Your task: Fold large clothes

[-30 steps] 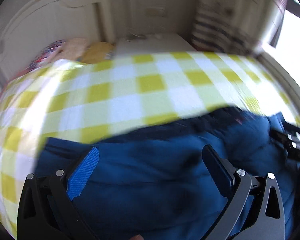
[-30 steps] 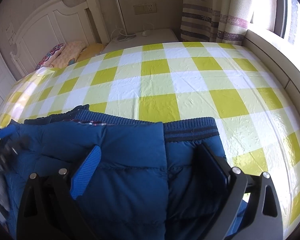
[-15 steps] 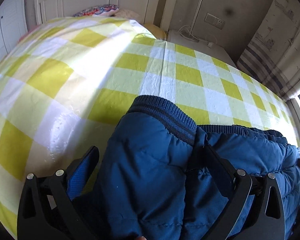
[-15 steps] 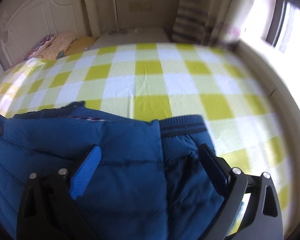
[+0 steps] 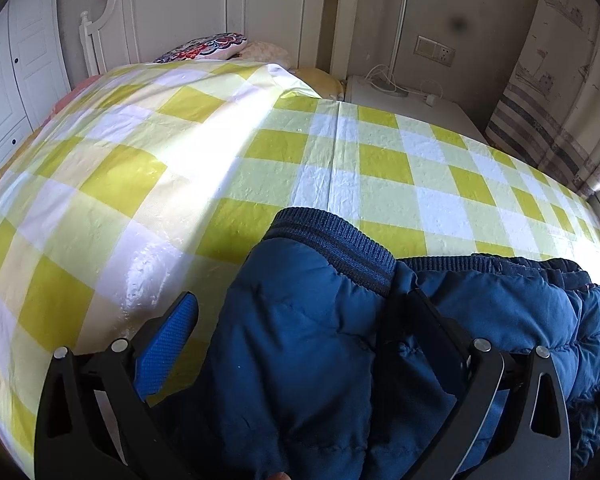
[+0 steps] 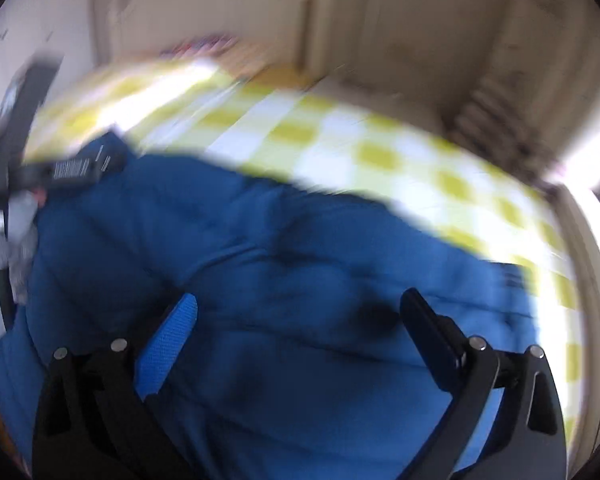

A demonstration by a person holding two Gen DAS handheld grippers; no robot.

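— Where does the garment lie, and which way does it run?

— The blue padded jacket [image 5: 300, 344] lies on the bed [image 5: 148, 208], at its near edge, under both cameras. In the left wrist view its long axis runs across the picture, from the near left toward the right edge. One ribbed cuff [image 5: 332, 248] points away from the camera, toward the white headboard [image 5: 220, 12].

— What is it made of?

— A smooth, quilted shell with stitched seams and puffy panels, deep blue. The cuff is a darker knit, ribbed, with a rounded end. A second dark knit band [image 5: 500, 264] edges the part that stretches off to the right. The bedcover is a glossy check of yellow, pale yellow and white squares, slightly crinkled, with a seam running toward the headboard.

— And the left tongs [image 5: 300, 320]?

— Spread wide. The sleeve passes between the two fingers; the blue textured pad [image 5: 168, 340] stands clear over the bedcover at the left, and the dark finger on the right sits against the fabric fold. They do not pinch the cloth.

— The right tongs [image 6: 300, 316]?

— Also spread, hovering above a broad sweep of the jacket [image 6: 300, 280]. That view is badly blurred, so seams show only as dark smudges. The other gripper's dark body [image 6: 60, 168] shows at the far left of it.

— Anything else in view?

— Patterned pillows [image 5: 204, 46] by the headboard, a white nightstand [image 5: 412, 100] with a cable, and a striped curtain [image 5: 540, 128].
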